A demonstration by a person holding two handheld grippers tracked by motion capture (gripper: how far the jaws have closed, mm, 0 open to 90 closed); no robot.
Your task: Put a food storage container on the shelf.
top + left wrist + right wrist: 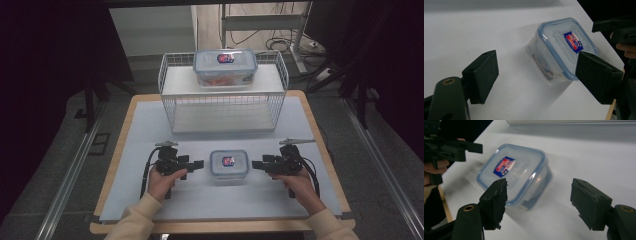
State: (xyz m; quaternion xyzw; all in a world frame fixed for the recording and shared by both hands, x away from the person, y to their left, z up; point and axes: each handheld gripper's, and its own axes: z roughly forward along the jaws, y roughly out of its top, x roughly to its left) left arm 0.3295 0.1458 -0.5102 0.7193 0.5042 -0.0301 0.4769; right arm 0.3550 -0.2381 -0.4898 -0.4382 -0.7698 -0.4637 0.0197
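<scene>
A small clear box (229, 165) with a blue-rimmed lid and a red-and-blue label is seen standing on the table (150, 200), near the middle of its front half, between the two tools. The left gripper (199, 164) is held just beside the box's left side and the right gripper (256, 164) just beside its right side, both pointing inward at it. In the left gripper view the jaws are spread wide with nothing pressed between them; the box (560, 50) lies ahead, partly behind one pad. In the right gripper view the jaws are likewise parted and empty, with the box (515, 173) lying beyond and to one side of the gap. Nothing is gripped by either tool, and the box appears to rest freely on the table. Farther back, near the rear edge, a white wire rack (223, 95) is seen, with a larger lidded box (225, 67) on its top shelf. Several risks can be judged from here: if the box is approached from one side alone, it may be pushed across the smooth table rather than caught; if the pads are closed on the rounded lid rim, the box could be tipped or squeezed out. Whether the lid clips are fastened cannot be told, so the lid might be lifted without the body.
</scene>
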